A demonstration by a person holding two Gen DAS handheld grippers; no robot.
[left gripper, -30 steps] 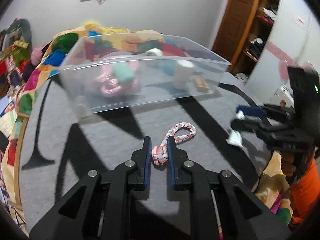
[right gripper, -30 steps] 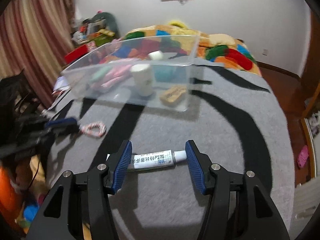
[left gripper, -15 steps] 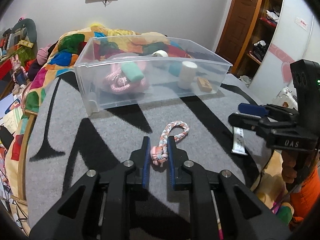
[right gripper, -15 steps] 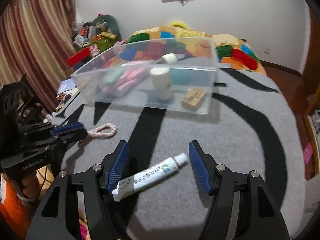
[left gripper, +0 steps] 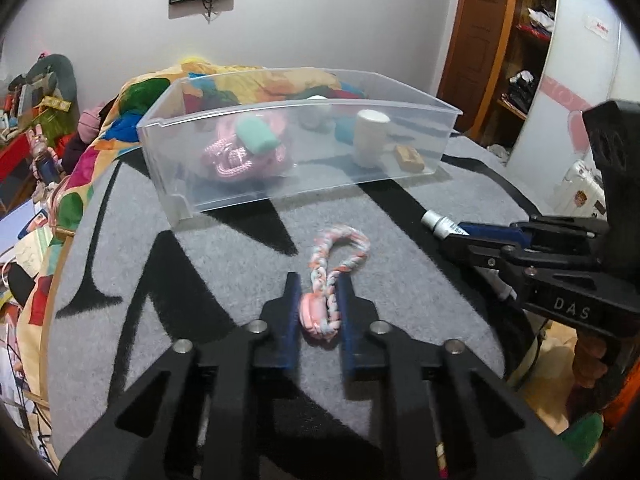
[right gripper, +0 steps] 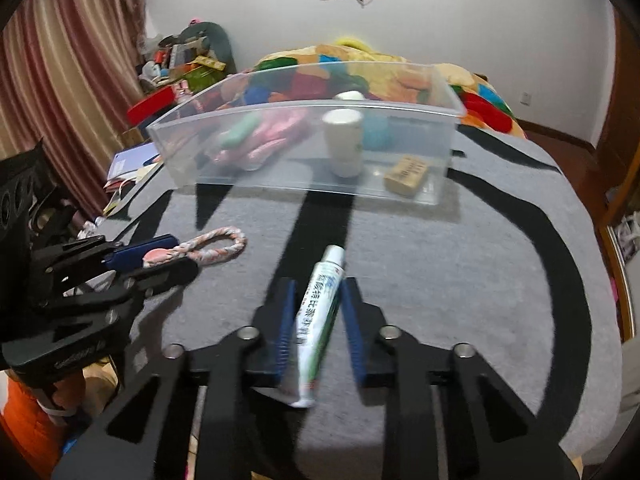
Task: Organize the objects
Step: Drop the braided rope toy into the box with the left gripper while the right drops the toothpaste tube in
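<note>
Left gripper point(left gripper: 318, 312) is pinching braided rope toy point(left gripper: 334, 268); right gripper point(right gripper: 316, 320) is clamping toothpaste tube point(right gripper: 318, 320). Advice: lift both clear of clear plastic bin point(right gripper: 448, 96) rim before releasing.

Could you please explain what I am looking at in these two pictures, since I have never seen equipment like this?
A person holds two hand-held claws, each carrying a wide-angle camera looking forward along its fingers. One picture is from the left claw, the other from the right claw. Both work over a grey blanket. The left claw grips a braided rope loop; the right claw's fingers are around a toothpaste tube, though firm clamping is hard to confirm. Behind them sits a clear plastic bin already holding a white bottle and other small items.
</note>
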